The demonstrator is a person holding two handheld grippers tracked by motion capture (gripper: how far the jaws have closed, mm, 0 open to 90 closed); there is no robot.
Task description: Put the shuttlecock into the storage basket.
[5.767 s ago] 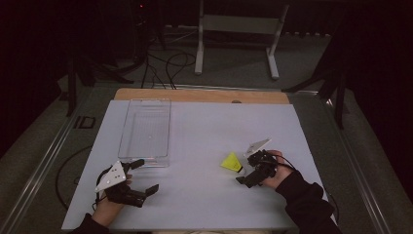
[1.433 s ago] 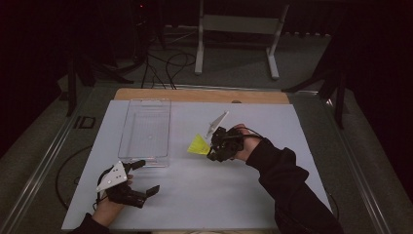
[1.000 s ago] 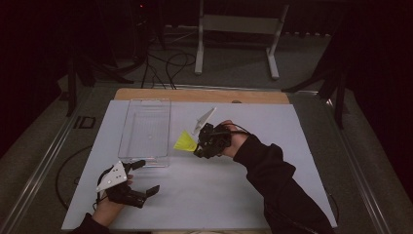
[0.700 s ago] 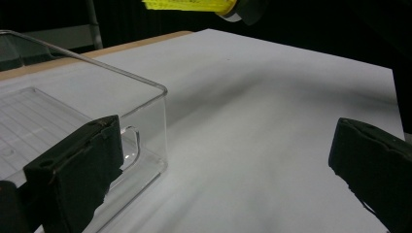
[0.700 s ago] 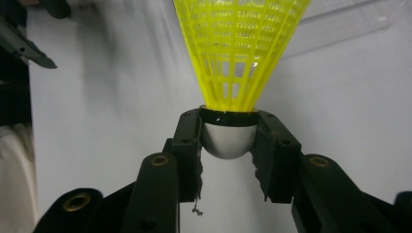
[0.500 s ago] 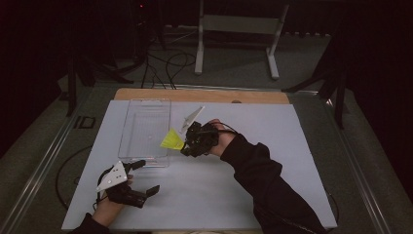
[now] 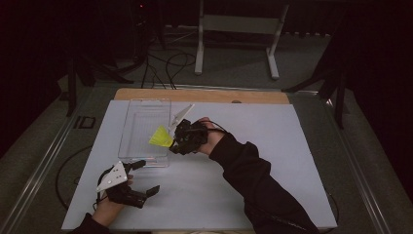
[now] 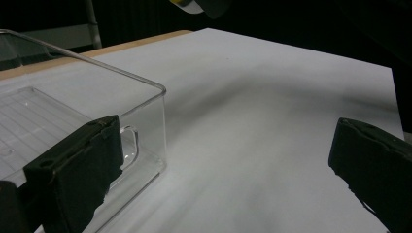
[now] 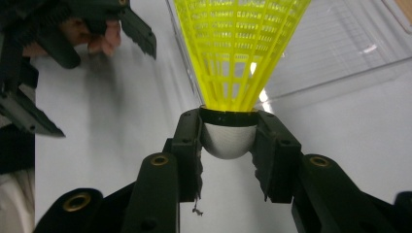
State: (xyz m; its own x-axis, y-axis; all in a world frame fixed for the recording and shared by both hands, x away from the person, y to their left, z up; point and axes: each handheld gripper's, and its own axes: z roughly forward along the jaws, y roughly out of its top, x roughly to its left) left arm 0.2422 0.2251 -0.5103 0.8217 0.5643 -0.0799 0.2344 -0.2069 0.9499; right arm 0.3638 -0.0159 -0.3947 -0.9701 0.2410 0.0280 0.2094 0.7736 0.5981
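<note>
Shuttlecock [image 9: 241,48]: yellow plastic lattice skirt, slightly glossy; smooth white rounded cap with dull sheen.
Right gripper [image 9: 228,141]: matt black plastic, brass-coloured inserts at pivots; fingers [image 9: 187,145] ridged on inner faces.
Left gripper [image 8: 233,174]: fingers [image 8: 77,170] matt black, faintly grainy.
Bin [image 7: 144,131]: clear glossy plastic, ribbed floor.
Tabletop [image 7: 272,146]: white, matt, smooth; far edge light wood.

I see the tray [image 7: 144,127] lying on the table [image 7: 292,161], left of centre toward the far edge. My right gripper [image 7: 181,141] holds the shuttlecock [image 7: 160,137] over the tray's right wall. My left gripper [image 7: 141,176] rests near the tray's near end.
</note>
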